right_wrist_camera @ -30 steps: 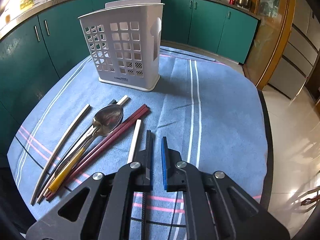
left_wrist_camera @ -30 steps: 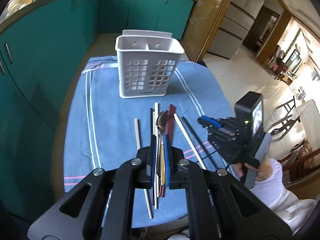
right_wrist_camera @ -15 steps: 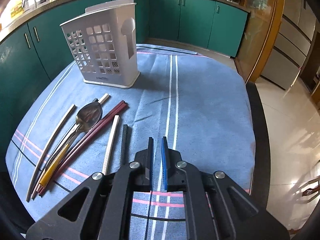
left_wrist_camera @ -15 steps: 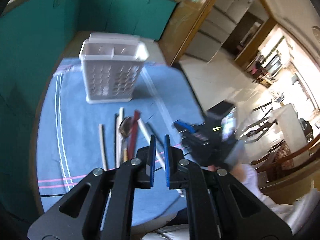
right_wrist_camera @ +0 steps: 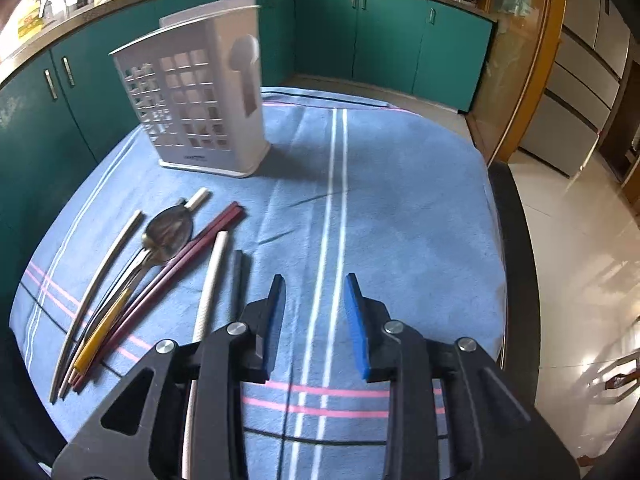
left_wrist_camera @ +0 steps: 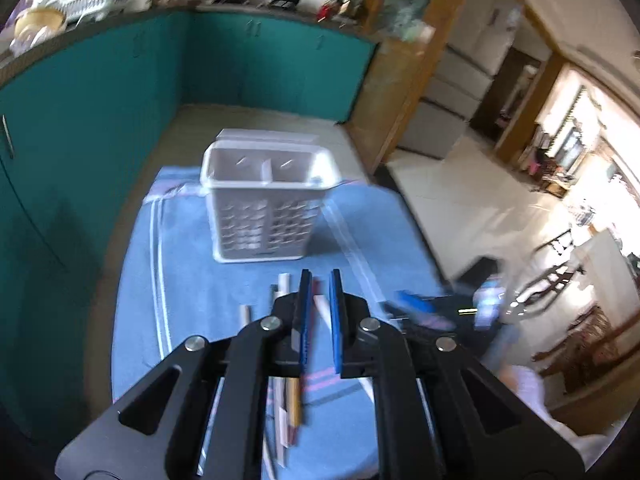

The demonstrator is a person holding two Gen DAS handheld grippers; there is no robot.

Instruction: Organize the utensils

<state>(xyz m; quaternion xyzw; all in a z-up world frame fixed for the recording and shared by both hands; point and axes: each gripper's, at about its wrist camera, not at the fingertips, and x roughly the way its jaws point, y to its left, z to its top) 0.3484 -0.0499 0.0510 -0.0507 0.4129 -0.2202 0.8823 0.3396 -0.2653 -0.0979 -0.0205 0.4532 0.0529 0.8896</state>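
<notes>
The right view shows the metal spoon (right_wrist_camera: 169, 232) lower left among chopsticks, right tongs (right_wrist_camera: 316, 316) wide and empty. The blurred left view shows the white perforated plastic caddy (left_wrist_camera: 266, 204) centre-frame with two compartments, left tongs (left_wrist_camera: 319, 316) narrowly parted, empty.

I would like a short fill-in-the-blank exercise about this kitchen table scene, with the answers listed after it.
1. The white utensil caddy stands on a ____ striped cloth.
2. The metal spoon lies to the ____ of the dark red chopsticks in the right wrist view.
3. The right gripper jaws are ____, holding nothing.
4. The caddy holds ____ utensils.

Answers: blue; left; open; no
</notes>
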